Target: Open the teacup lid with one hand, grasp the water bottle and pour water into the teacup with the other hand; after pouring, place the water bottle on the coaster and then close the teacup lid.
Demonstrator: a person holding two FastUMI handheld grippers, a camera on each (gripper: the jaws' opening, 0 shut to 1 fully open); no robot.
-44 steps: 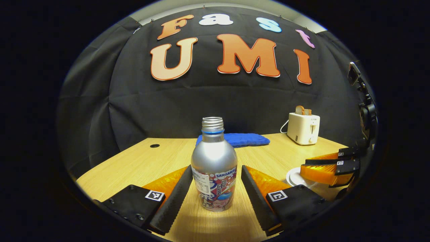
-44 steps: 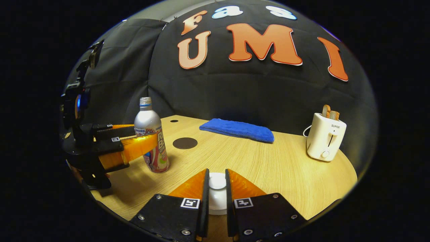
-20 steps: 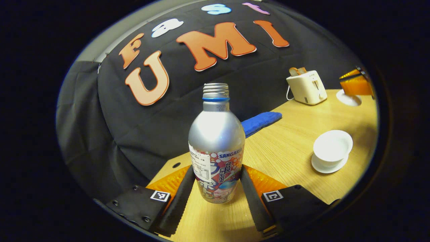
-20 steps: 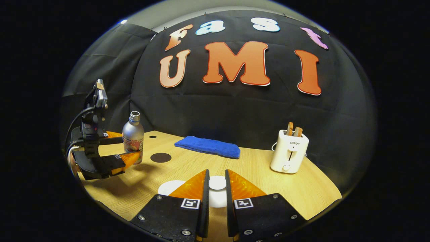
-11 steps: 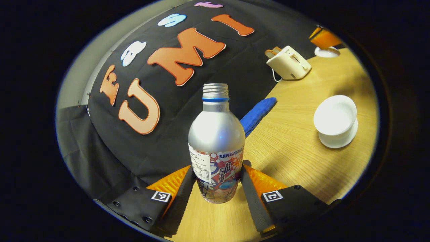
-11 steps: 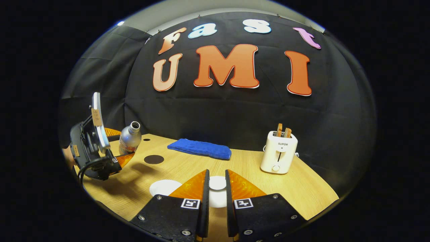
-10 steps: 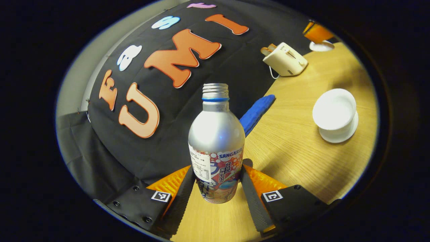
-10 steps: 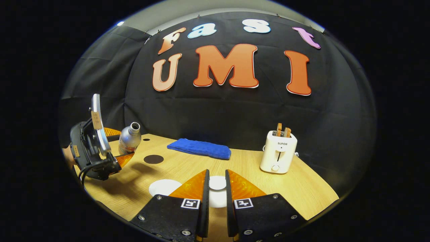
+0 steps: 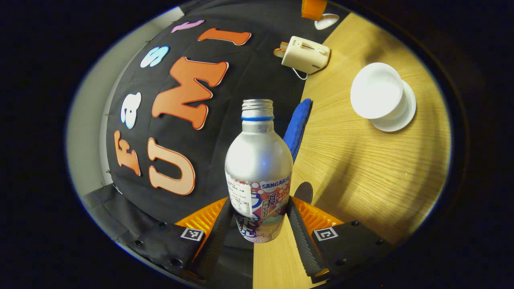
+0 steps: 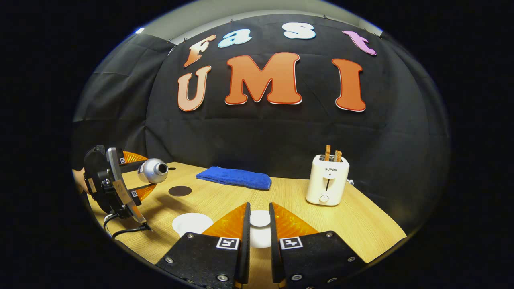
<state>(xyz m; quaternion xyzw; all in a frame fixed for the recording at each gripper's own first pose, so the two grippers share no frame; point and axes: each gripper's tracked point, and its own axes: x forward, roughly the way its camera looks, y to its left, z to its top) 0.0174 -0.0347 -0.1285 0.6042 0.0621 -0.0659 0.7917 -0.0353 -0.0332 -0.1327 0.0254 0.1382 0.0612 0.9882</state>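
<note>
My left gripper is shut on the silver water bottle, which has no cap. In the right gripper view the bottle lies nearly level in the air, its mouth pointing toward the open white teacup. That teacup sits on its saucer, lidless. My right gripper is shut on the knob of the white lid, held off to the cup's side above the table. A dark round coaster lies beyond the cup; in the left gripper view the coaster peeks out beside the bottle.
A blue cloth lies along the back of the wooden table. A white toaster with bread stands at the back right. A cable hangs under the left gripper's body.
The left gripper has lifted the bottle and tipped it from upright to almost level, mouth toward the cup. The right gripper took the lid off the cup and holds it aside.
</note>
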